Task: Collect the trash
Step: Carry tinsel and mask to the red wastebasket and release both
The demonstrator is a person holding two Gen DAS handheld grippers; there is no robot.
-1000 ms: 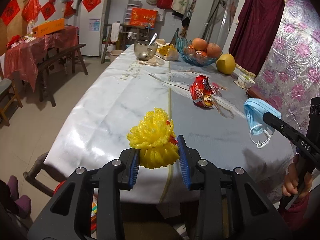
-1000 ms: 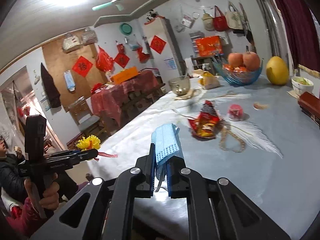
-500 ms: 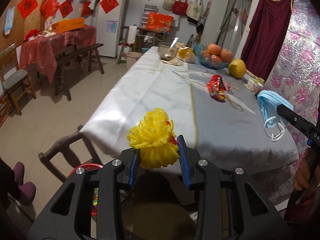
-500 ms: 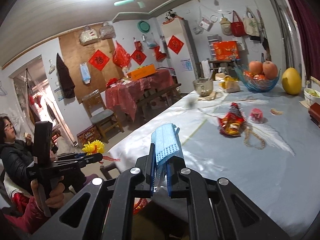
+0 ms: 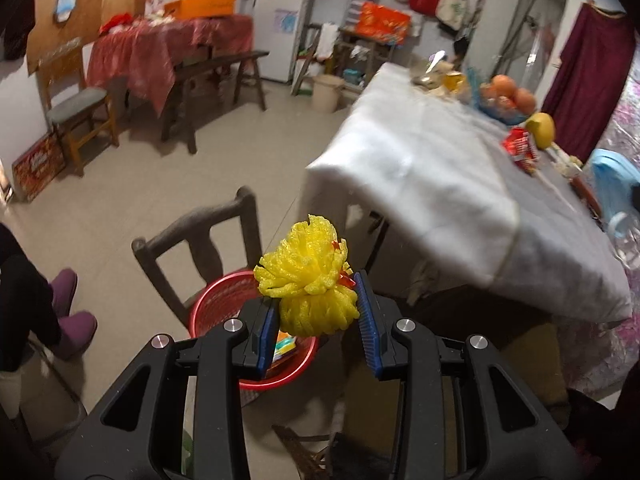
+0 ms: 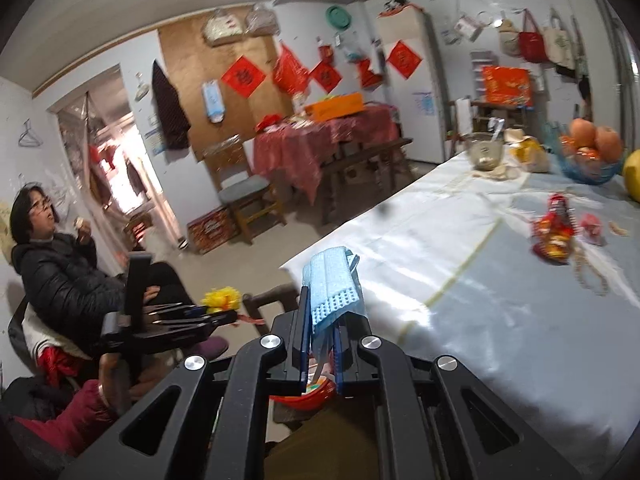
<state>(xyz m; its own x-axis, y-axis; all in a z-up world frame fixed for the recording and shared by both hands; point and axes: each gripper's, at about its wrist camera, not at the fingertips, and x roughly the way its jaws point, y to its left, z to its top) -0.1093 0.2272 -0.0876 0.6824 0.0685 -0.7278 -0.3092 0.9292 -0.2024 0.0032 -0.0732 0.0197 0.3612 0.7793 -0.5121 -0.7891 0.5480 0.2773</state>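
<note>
My left gripper (image 5: 318,312) is shut on a yellow foam fruit net (image 5: 312,284) and holds it above a red trash basket (image 5: 216,304) on the floor, which has colourful wrappers inside. My right gripper (image 6: 322,332) is shut on a folded blue face mask (image 6: 332,292), held off the table's near corner; the mask also shows at the right edge of the left wrist view (image 5: 614,184). The left gripper and the net show low left in the right wrist view (image 6: 220,300). A red snack wrapper (image 6: 554,236) lies on the table.
A long table with a white cloth (image 5: 432,184) carries a fruit bowl (image 6: 592,160), a glass bowl (image 6: 484,152) and a pomelo (image 5: 540,130). A dark wooden chair (image 5: 200,236) stands beside the basket. A seated person (image 6: 52,256) is at the left.
Both grippers have drawn back from the table and swung left and down. The left one now holds the net over the red basket. Both grips are unchanged.
</note>
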